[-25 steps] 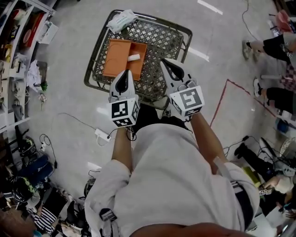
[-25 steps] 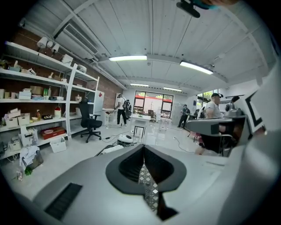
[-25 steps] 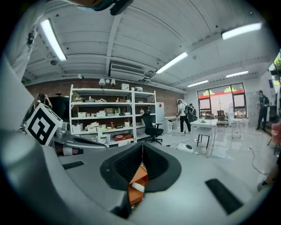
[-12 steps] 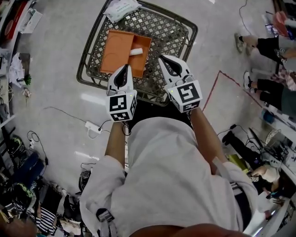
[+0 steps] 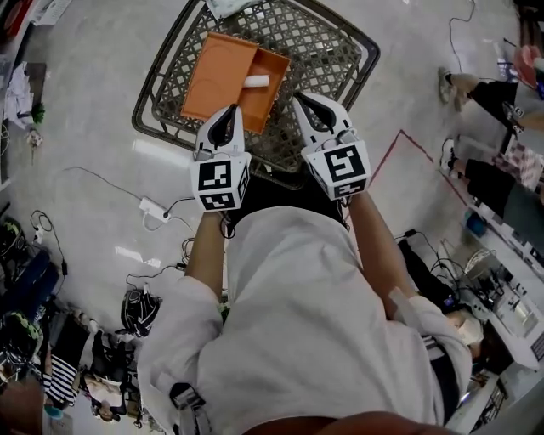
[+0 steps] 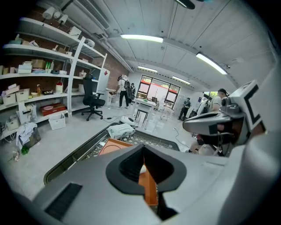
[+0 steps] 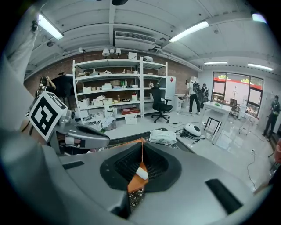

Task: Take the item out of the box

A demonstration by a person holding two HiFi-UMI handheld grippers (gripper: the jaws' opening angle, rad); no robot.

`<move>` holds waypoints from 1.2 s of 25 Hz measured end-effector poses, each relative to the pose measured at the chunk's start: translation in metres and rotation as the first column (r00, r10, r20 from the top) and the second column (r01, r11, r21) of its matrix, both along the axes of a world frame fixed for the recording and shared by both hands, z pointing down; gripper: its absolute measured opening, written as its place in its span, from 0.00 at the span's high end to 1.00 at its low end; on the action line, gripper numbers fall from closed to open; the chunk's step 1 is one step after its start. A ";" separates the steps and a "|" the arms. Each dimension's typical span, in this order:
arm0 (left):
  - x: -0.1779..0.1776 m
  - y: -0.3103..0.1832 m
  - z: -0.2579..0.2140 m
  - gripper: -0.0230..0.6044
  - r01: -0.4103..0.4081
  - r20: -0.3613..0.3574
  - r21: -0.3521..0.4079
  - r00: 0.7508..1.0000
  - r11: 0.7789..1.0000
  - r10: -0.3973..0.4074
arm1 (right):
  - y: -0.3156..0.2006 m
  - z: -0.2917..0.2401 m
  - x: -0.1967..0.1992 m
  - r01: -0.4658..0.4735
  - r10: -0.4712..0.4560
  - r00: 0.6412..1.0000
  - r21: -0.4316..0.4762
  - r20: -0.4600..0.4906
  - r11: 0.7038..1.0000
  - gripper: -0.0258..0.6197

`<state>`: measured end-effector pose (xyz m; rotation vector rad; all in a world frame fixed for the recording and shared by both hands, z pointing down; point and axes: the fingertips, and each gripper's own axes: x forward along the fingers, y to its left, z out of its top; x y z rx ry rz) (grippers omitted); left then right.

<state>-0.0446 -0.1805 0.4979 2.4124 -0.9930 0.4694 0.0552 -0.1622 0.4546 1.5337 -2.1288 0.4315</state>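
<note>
An open orange box lies on a dark lattice-topped table. A small white roll-shaped item rests inside it by its right wall. My left gripper hangs over the box's near edge, jaws together with nothing between them. My right gripper hovers just right of the box's near right corner, also shut and empty. In the left gripper view the box shows beyond the closed jaws. In the right gripper view the white item and the orange box show through the slit between the jaws.
A white packet lies at the table's far edge. A power strip and cables lie on the floor to the left. Red tape marks the floor to the right, where people sit. Shelving stands beyond.
Both grippers have come down and forward toward the box, keeping side by side. The box and table now sit higher in the head view. Jaws stay together.
</note>
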 end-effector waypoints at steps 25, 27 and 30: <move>-0.027 0.038 0.067 0.95 0.355 0.116 -0.174 0.934 0.918 -0.339 | -0.027 0.146 -0.025 0.508 -0.584 0.784 -0.322 -0.212 0.799 0.95; -0.028 0.045 0.076 0.95 0.375 0.118 -0.197 0.926 0.906 -0.358 | -0.025 0.158 -0.026 0.529 -0.617 0.751 -0.346 -0.234 0.775 0.95; -0.029 0.052 0.089 0.95 0.396 0.119 -0.229 0.918 0.890 -0.378 | -0.024 0.170 -0.028 0.545 -0.647 0.714 -0.368 -0.268 0.754 0.95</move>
